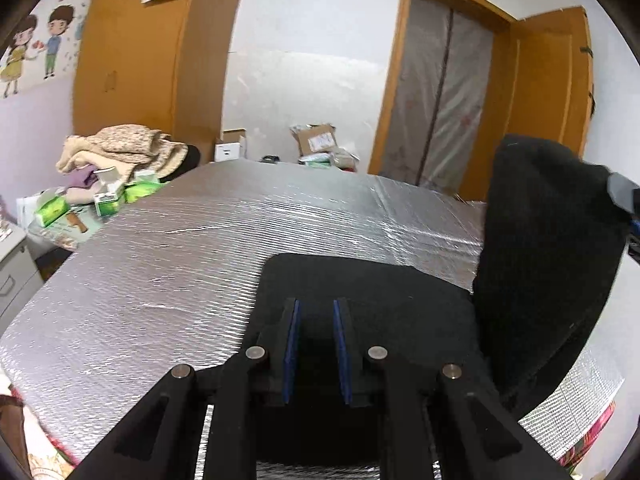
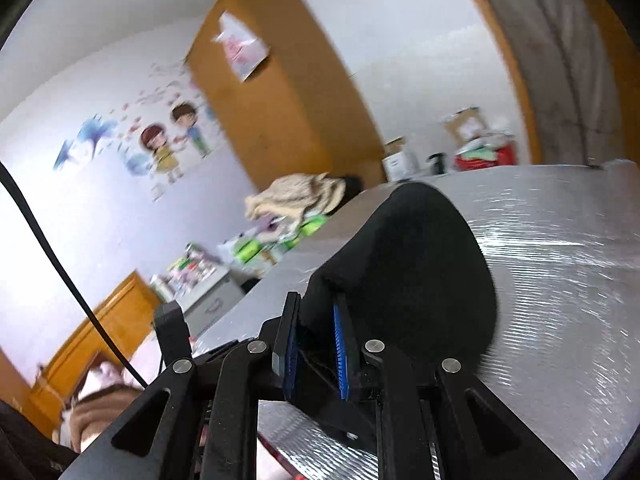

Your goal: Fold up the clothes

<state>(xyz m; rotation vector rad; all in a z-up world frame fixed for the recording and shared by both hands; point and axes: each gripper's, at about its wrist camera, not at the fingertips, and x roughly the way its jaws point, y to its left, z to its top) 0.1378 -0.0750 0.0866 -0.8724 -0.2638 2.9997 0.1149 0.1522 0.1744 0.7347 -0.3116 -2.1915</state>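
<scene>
A black garment [image 1: 372, 292] lies partly on the silver foil-covered surface [image 1: 180, 272]. My left gripper [image 1: 316, 306] is shut on its near edge, with dark cloth between the blue pads. The garment's right part [image 1: 548, 248] is lifted upright and hangs from my right gripper [image 1: 622, 196] at the frame's right edge. In the right wrist view, the right gripper [image 2: 316, 300] is shut on a raised fold of the same garment [image 2: 416, 264], which bulges up over the foil [image 2: 560, 280]. That view is tilted and blurred.
A pile of beige clothes [image 1: 120, 148] and green tissue packs [image 1: 108, 200] sit at the far left of the surface. Cardboard boxes [image 1: 316, 140] stand beyond the far edge. A grey drawer cabinet [image 1: 16, 272] is at the left, and a curtained doorway [image 1: 444, 100] behind.
</scene>
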